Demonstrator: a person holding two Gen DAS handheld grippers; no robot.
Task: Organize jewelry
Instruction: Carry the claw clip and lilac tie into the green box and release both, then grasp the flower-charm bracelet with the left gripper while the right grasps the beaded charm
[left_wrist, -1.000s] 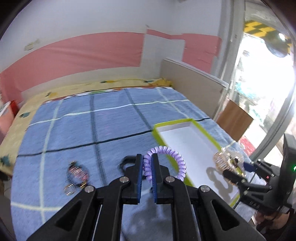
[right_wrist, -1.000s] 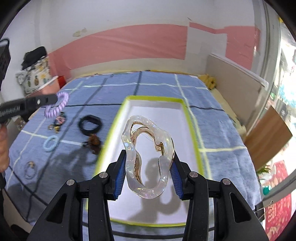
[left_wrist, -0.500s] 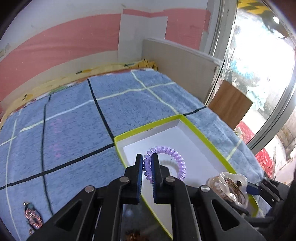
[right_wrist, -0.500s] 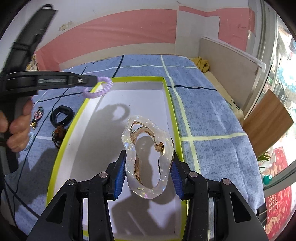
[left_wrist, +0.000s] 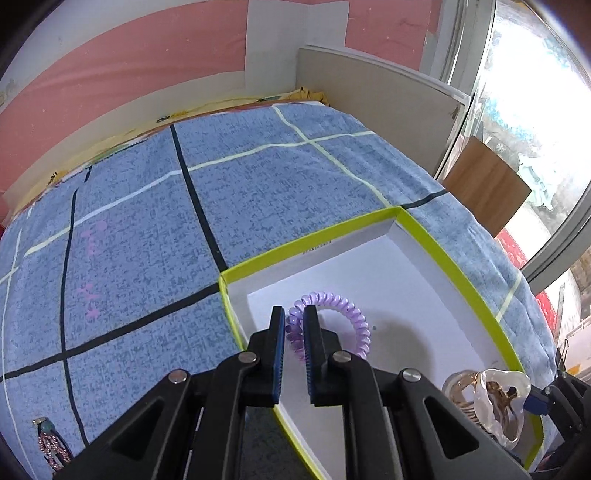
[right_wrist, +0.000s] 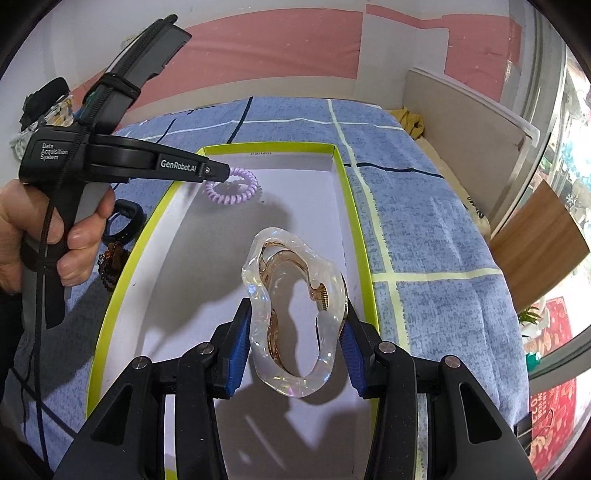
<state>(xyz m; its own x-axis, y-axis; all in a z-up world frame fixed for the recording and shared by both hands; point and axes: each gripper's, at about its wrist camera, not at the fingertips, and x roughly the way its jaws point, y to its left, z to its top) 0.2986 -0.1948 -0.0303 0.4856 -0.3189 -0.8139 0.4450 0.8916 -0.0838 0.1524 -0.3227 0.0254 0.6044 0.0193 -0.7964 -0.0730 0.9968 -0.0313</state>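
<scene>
Where frame cuts, beaded trinket (left_wrist: 51, 448) indistinct.

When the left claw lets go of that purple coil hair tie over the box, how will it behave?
The purple coil hair tie looks soft: it probably flops and springs a little rather than dropping rigidly. It seems light, so it may cling briefly to the left claw pads. It likely settles flat inside the green-rimmed box, though a round coil could roll slightly.

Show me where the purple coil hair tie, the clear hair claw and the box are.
purple coil hair tie (right_wrist: 236, 194): right wrist view, front of its loop.
clear hair claw (right_wrist: 295, 314): right wrist view, left clear edge.
box (left_wrist: 461, 273): left wrist view, right green rim.
</scene>
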